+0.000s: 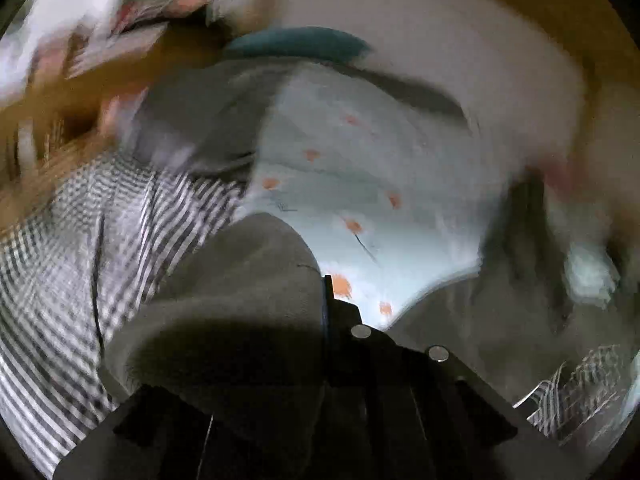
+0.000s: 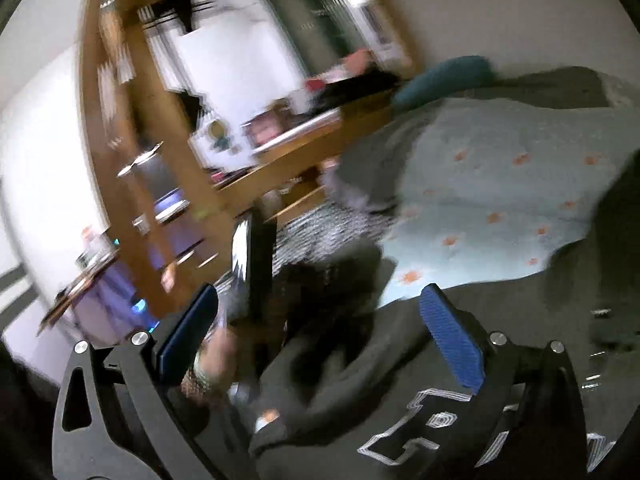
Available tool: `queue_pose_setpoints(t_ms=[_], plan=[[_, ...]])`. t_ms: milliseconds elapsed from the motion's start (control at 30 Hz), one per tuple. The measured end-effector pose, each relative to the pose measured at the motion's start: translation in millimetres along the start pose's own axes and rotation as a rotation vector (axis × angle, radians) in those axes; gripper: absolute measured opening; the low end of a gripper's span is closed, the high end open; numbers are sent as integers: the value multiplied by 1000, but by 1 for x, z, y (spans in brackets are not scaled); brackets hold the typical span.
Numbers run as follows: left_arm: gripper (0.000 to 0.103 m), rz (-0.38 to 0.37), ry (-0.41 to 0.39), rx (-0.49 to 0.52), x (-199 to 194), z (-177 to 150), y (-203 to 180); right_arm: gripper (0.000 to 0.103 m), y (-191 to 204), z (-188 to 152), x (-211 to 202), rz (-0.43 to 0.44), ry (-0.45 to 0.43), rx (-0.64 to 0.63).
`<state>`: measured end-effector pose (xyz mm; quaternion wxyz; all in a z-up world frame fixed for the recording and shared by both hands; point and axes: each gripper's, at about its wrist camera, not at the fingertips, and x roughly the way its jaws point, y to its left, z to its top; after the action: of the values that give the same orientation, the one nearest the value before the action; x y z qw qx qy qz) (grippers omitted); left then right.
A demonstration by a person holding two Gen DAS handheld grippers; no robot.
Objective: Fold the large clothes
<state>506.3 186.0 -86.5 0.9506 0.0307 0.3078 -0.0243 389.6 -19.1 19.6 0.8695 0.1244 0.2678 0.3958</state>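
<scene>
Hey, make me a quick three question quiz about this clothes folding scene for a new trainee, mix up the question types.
1. True or false: the right gripper has its jaws spread apart.
2. Multiple choice: the dots on the pale blue bed cover are A) green B) orange C) black.
3. Fill in: draped over the left gripper is a dark grey ____.

Key: 1 true; 2 B; 3 garment.
</scene>
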Motion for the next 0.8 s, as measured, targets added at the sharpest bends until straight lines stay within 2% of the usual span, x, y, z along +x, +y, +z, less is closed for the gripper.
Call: queue_pose_setpoints(t_ms=[33, 100, 167, 200, 233, 267, 367, 467, 533, 600, 633, 700, 733, 767, 800], plan=[[4, 60, -15, 161, -2, -6, -33, 100, -8, 16, 2, -40, 36, 33], [4, 138, -39, 416, -7, -30, -86, 100, -19, 35, 13, -45, 114, 98], [4, 189, -61, 630, -9, -57, -129, 100, -25, 51, 28, -44, 214, 153], [4, 217, -76, 741, -5, -71, -151, 100, -24, 59, 43, -79, 300, 132], [4, 239, -84, 813, 0, -81, -164, 100, -19, 62, 51, -124, 349, 88], [4, 261, -94, 873, 1, -90, -178, 100, -8, 66, 65, -199, 414, -9], [4, 264, -93, 881, 3, -92, -188, 100, 28, 53, 119, -347, 639, -301], [4, 265, -96, 877, -1, -94, -189, 100, 58, 19, 173, -419, 847, -547], [4, 272, -99, 882, 1, -95, -185, 97, 63, 3, 208, -440, 944, -614], [4, 269, -101, 876, -8, -97, -185, 68, 53, 0, 239, -467, 1018, -583], [4, 267, -102, 871, -11, -99, -187, 50, 44, 0, 252, -489, 1053, -561], [4, 255, -101, 853, -10, -95, -181, 23, 28, 1, 264, -520, 1072, -531], [4, 251, -101, 846, -11, -95, -181, 17, 22, 7, 263, -515, 1048, -495], [4, 250, -100, 838, -11, -94, -180, 10, 22, 17, 255, -481, 988, -453], [4, 252, -104, 830, -11, -93, -179, 9, 24, 26, 249, -447, 943, -418]])
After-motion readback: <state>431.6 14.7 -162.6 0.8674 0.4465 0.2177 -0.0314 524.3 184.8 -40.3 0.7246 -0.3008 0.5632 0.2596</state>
